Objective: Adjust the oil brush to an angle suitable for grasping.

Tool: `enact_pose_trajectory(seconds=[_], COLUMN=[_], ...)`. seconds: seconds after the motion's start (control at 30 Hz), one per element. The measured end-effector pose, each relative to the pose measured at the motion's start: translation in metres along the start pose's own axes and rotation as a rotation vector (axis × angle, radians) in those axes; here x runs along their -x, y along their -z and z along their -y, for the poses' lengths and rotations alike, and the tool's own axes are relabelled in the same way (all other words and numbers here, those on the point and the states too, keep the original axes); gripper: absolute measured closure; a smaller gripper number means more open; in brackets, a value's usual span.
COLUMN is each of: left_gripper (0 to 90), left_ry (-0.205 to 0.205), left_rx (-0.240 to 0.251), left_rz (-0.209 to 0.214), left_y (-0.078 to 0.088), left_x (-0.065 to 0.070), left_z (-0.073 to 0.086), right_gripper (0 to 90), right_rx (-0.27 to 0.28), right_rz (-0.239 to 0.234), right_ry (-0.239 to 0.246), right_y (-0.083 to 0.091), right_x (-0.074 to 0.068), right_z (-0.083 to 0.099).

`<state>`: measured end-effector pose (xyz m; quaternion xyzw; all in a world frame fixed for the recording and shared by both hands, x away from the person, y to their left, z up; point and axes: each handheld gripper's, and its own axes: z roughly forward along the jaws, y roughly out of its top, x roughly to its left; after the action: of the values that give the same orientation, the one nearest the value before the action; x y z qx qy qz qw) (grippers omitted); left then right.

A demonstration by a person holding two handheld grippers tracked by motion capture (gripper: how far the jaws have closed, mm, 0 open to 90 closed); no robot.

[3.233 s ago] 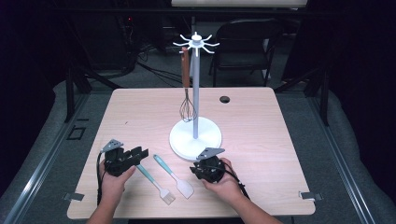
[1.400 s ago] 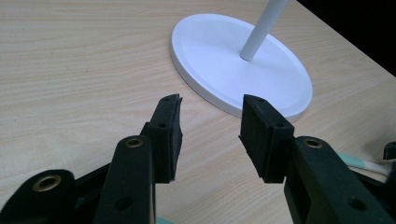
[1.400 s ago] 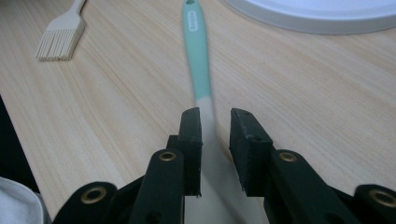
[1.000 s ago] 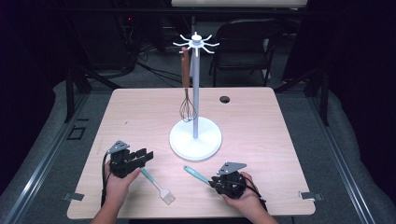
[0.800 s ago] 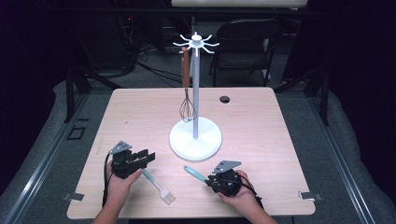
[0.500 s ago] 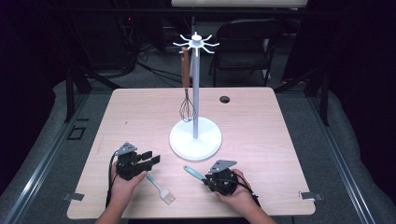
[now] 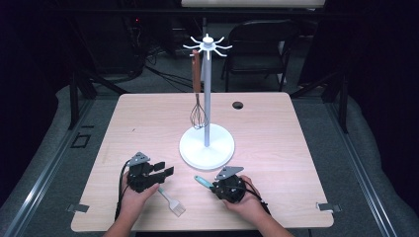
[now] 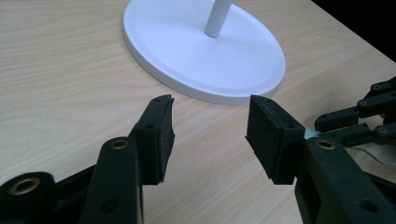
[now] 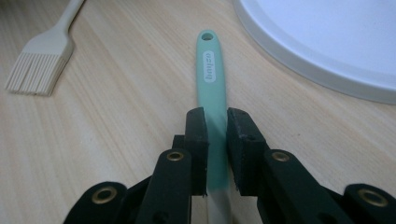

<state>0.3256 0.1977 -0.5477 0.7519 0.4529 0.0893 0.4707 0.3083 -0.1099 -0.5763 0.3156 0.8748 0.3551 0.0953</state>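
Observation:
A spatula with a teal handle lies on the table, its hanging-hole end toward the white stand base. My right gripper is shut on that handle; its jaws have just been closing on it. In the high view the right gripper sits at the front of the table with the handle tip sticking out to the left. My left gripper stands open with nothing between its jaws, which have just been opening. A pale brush lies just in front of the left gripper.
A white utensil stand rises from a round base at the table's middle. A whisk with a wooden handle hangs from one of its hooks. A dark cable hole is at the back. The brush lies left of the spatula.
My right gripper has slid a little to the left with the spatula. The left gripper's jaws have spread wider and it has shifted slightly. The brush stays where it was.

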Motion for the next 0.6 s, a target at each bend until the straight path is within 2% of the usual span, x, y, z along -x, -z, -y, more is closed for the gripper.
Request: enact_pose_trajectory(seconds=[0.2,0.37,0.53,0.6], left_gripper=[51.0,51.0,50.8,50.4], left_ry=[0.000,-0.003,-0.005,-0.005], left_rx=[0.000,0.001,-0.004,-0.006], left_rz=[0.001,0.002,0.006,0.011], left_y=[0.001,0.000,-0.002,-0.003], left_x=[-0.001,0.000,0.003,0.004], left_z=[0.000,0.000,0.000,0.001], right_gripper=[78.6,77.7,71.9,71.0], right_rx=[-0.012,-0.019,0.015,0.011], right_rz=[-0.015,-0.002,-0.007,-0.002], right_ry=[0.029,0.021,0.003,0.011], right_y=[0.011,0.020,0.017,0.013], right_x=[-0.003,-0.004,-0.003,-0.005], right_z=[0.011,0.018,0.010,0.005])
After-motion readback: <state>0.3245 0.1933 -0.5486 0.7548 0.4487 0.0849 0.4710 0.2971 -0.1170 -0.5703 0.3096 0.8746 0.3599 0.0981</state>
